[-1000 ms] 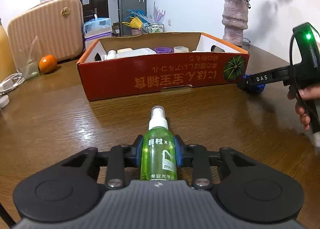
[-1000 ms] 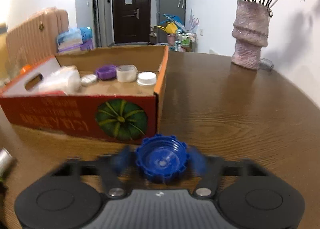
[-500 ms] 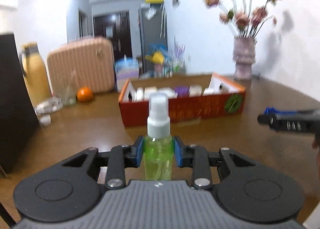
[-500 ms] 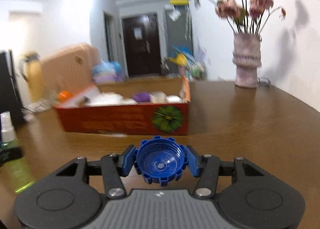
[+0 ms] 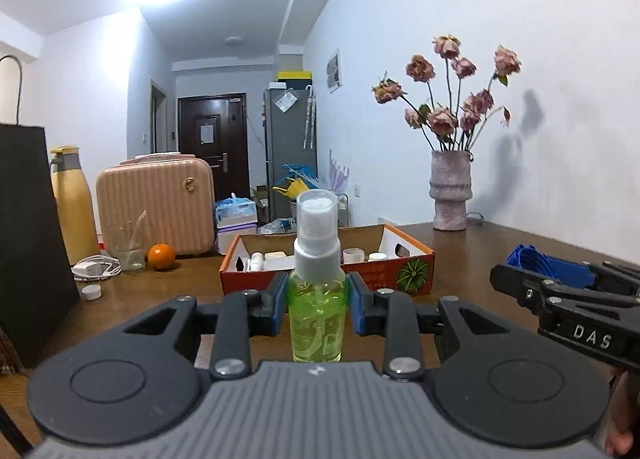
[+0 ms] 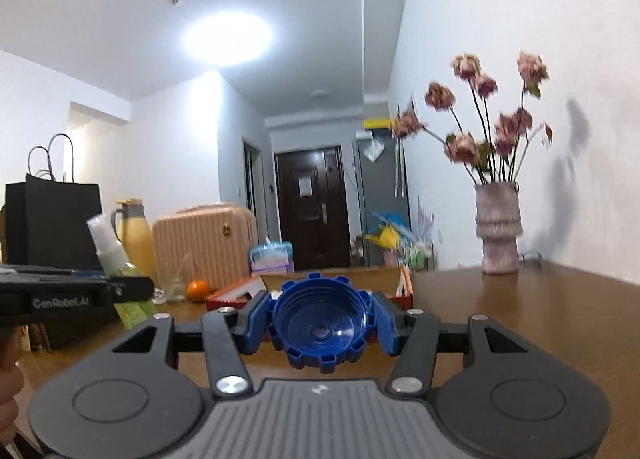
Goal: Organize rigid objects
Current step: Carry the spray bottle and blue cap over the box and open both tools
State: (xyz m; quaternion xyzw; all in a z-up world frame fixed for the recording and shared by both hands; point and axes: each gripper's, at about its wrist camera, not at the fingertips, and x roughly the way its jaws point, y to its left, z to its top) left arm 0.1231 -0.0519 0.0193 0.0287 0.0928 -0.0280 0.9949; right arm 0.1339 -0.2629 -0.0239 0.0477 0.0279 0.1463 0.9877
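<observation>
Left wrist view: the left gripper (image 5: 317, 309) clamps a green spray bottle (image 5: 317, 313) between its blue pads (image 5: 357, 309), the bottle upright at lower centre of the frame with its white cap (image 5: 317, 225) reaching mid-frame. A second ago this view looked down on the tabletop with the red cardboard box (image 5: 326, 277) large and filling the middle; now the view is nearly level, the ceiling takes the upper half, and the box is small and far, partly hidden behind the bottle. Small white containers (image 5: 353, 255) show inside the box. The wooden table (image 5: 472, 255) runs across mid-frame. Newly in frame at far left are a black bag (image 5: 28, 243) and a yellow flask (image 5: 74, 207); the orange (image 5: 161, 257) and pink case (image 5: 156, 205) have shrunk toward left centre. The vase (image 5: 450, 191) with its flowers now shows whole at right.

Right wrist view: the right gripper (image 6: 320, 329) grips a blue ribbed cap (image 6: 320, 323), open side toward the camera, at lower centre. Earlier the box sat close at left; now only its red edge (image 6: 228, 301) peeks out behind the cap. The left tool holding the bottle (image 6: 120, 271) is at the left edge. Flowers are blurred.

The grip on both objects is unchanged.
</observation>
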